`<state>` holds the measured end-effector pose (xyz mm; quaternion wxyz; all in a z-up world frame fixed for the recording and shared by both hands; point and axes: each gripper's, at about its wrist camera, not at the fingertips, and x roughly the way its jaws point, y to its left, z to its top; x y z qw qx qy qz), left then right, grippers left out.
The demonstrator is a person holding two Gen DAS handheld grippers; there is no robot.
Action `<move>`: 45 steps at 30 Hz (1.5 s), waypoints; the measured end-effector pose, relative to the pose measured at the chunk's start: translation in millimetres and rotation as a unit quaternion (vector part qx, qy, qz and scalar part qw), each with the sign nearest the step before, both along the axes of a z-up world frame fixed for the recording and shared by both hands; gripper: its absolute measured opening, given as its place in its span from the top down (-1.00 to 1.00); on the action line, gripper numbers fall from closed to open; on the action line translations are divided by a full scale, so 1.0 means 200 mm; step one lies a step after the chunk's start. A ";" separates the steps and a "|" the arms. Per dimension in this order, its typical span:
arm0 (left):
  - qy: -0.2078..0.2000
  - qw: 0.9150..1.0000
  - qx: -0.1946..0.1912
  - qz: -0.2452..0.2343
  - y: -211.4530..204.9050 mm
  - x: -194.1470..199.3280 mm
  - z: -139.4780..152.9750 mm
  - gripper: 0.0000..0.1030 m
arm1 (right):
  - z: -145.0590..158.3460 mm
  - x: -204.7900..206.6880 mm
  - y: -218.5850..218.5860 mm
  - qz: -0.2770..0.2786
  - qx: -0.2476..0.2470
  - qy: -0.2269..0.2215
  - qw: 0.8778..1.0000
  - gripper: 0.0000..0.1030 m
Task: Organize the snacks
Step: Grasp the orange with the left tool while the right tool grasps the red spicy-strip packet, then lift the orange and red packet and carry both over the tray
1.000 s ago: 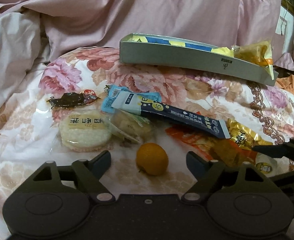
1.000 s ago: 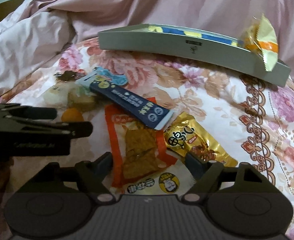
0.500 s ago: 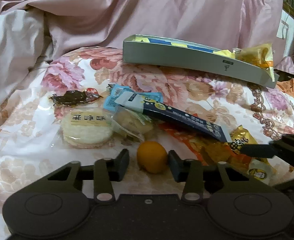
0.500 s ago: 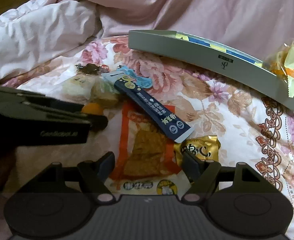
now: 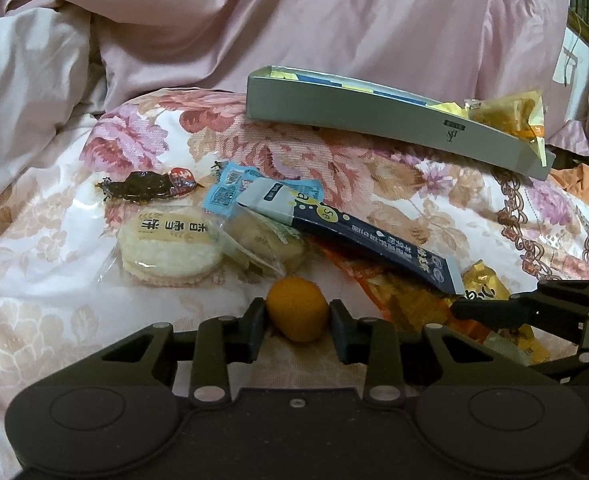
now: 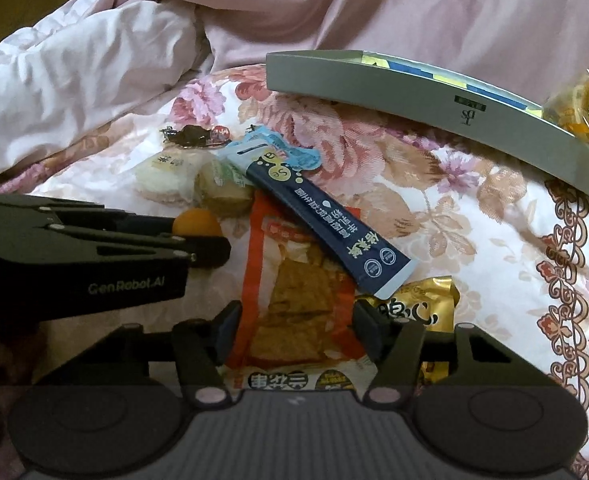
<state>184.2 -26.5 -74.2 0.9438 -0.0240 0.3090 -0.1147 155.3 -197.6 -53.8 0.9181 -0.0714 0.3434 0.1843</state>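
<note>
My left gripper point(image 5: 296, 330) is shut on a small orange fruit point(image 5: 296, 308) that rests on the floral bedspread point(image 5: 54, 280); a finger presses each side of it. In the right wrist view the fruit point(image 6: 196, 222) shows just past the left gripper point(image 6: 210, 248). My right gripper point(image 6: 298, 332) is open, its fingers close beside both edges of a flat orange snack packet point(image 6: 298, 300). A navy stick packet point(image 6: 326, 236) lies across the orange packet's top. A long grey box point(image 5: 374, 120) with snacks inside stands at the back.
Near the fruit lie a round rice cracker point(image 5: 170, 248), a green-wrapped cake point(image 5: 266, 240), a light blue sachet point(image 5: 230, 188) and a dark snack point(image 5: 146, 186). A gold packet point(image 6: 426, 312) lies right of the orange one. Pink bedding point(image 5: 334, 20) is piled behind the box.
My left gripper moved forward and its fingers came together on the orange fruit. My right gripper's fingers narrowed toward the orange packet's edges.
</note>
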 end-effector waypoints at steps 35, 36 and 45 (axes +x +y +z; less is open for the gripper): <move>-0.018 0.999 -0.024 0.038 0.07 -0.14 0.09 0.32 | -0.02 -0.27 0.20 0.086 -0.212 -0.129 0.965 0.09; -0.021 0.999 -0.024 0.041 0.07 -0.15 0.10 0.32 | -0.02 -0.27 0.20 0.086 -0.218 -0.134 0.963 0.09; -0.040 0.997 -0.029 0.063 0.11 -0.24 0.15 0.32 | -0.03 -0.39 0.22 0.104 -0.291 -0.199 0.930 0.13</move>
